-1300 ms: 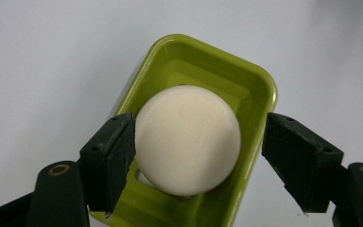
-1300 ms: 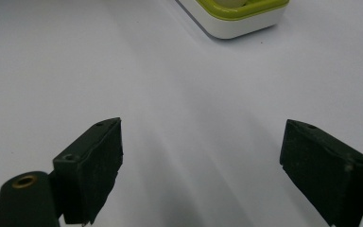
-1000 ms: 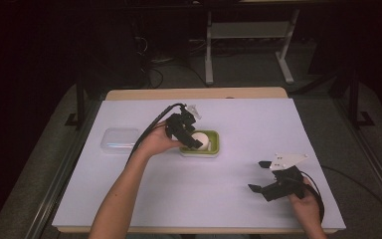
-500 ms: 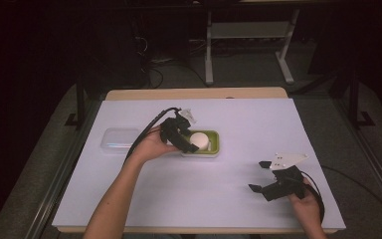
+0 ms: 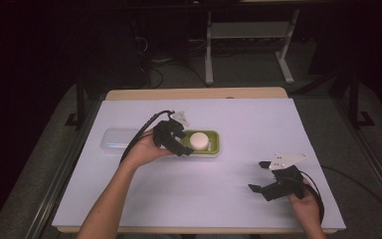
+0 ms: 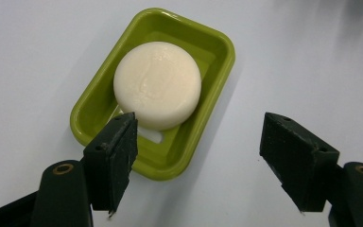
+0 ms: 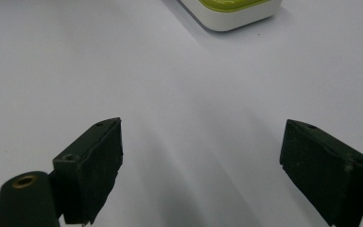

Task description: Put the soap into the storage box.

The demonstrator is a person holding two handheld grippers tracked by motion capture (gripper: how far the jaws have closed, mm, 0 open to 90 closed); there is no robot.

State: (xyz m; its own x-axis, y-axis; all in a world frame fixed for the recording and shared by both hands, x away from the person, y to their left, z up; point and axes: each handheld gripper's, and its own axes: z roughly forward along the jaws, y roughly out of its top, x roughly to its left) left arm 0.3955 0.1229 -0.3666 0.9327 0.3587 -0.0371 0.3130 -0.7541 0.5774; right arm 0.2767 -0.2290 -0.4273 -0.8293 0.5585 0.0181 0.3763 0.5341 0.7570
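The left gripper point(image 5: 176, 142) hovers at the near-left end of the green dish point(image 5: 214, 146), jaws spread wide and holding nothing. In the left gripper view the dish point(image 6: 217, 71) lies ahead of the jaws and toward the left-hand one, whose tip overlaps the near edge of the soap point(image 6: 157, 82); the other jaw stands well out over bare bench point(image 6: 312, 56). The dish is not centred in the gap, so any closing move would, I judge, first need the gripper carried toward that side. Whether the near jaw touches the soap or sits above it I cannot tell.

The dish's long axis runs left to right across the bench in the high view, diagonally away in the left gripper view. The left hand point(image 5: 146, 149) is much the nearer; the right gripper point(image 5: 266, 179) rests well apart at the near right corner, its jaws also wide open and empty, with the dish's corner point(image 7: 231, 12) just in sight far ahead.

The dish is glossy, rounded-rectangular, lime green inside with a white outer wall, probably hard plastic. The soap point(image 5: 198, 140) is a thick, smooth, matt cream disc, likely slippery. A clear lid-like box point(image 5: 114, 139) lies left of the hand. The bench is a matt pale sheet
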